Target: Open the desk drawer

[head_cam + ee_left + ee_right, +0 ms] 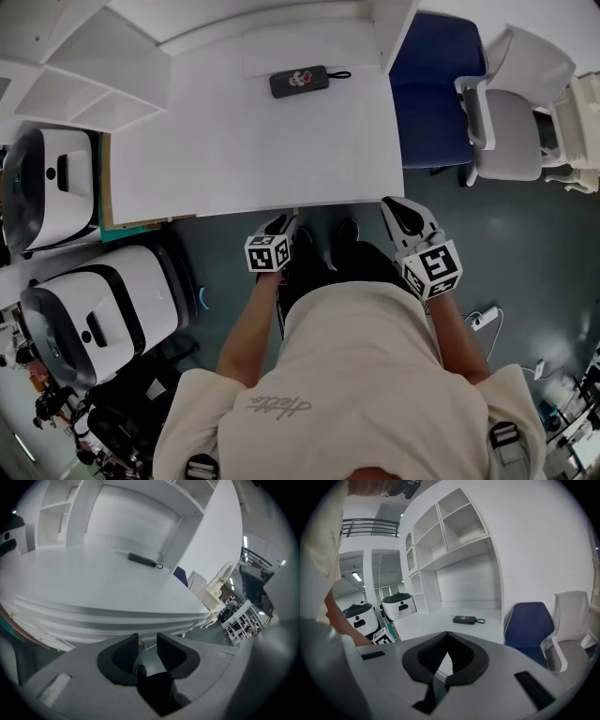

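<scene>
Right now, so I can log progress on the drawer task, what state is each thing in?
Desk: no drawer pulled out past its front edge.
Left hand-held gripper: open, empty, at the desk's front edge.
Right hand-held gripper: shut, empty.
Black case: lying flat on the desk.
Blue chair: unoccupied.

Noted a smooth, matt white bench [262,159], matt grey plastic left tongs [147,640], blue cloth chair [433,89] upper right.

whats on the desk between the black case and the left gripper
Nothing: the head view shows bare white desktop from the black case to the front edge by the left gripper.
</scene>
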{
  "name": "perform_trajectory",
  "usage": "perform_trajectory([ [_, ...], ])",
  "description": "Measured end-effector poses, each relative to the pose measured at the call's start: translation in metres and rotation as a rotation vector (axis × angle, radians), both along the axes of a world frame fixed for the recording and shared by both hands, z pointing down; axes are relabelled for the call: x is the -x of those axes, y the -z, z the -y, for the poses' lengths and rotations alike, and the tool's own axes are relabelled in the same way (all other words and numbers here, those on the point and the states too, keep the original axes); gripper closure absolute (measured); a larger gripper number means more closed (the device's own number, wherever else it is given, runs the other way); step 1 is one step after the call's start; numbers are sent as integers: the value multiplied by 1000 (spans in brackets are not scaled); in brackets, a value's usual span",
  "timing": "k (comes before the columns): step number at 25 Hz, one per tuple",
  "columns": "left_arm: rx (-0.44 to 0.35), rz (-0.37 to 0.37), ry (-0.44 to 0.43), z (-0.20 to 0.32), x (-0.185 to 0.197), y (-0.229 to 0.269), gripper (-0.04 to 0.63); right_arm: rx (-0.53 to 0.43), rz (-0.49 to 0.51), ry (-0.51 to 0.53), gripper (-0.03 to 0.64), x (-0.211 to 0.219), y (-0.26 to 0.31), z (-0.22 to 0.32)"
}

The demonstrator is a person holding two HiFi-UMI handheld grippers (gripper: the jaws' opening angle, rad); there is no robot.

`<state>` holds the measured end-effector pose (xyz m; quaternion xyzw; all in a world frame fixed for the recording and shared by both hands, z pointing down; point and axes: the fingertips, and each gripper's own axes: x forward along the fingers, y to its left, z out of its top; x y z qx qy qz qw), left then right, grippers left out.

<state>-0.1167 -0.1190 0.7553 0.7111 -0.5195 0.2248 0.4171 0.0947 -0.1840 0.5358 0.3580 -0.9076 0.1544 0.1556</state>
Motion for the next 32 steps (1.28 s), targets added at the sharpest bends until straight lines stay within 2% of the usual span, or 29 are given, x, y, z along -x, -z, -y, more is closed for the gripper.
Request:
perform_trajectory([
  [7, 97, -13, 29, 4, -1, -50, 469, 12, -37, -2, 614, -8, -4, 4],
  [13, 133, -22, 59, 10, -2, -73, 480, 35, -68, 13, 614, -13, -12, 1],
  [18, 143, -21, 49, 16, -7, -77, 509, 28, -88, 36, 614, -11, -11, 1],
  [24, 143, -58, 53, 16, -8, -78, 512, 23, -82, 77, 614, -2, -8, -1],
  [29, 139, -27, 63, 15, -8, -80, 514, 19, -66, 83, 614, 2, -8, -3],
  [32, 167, -5, 28, 12, -8, -79, 515, 17, -58, 89, 614, 3, -9, -4],
])
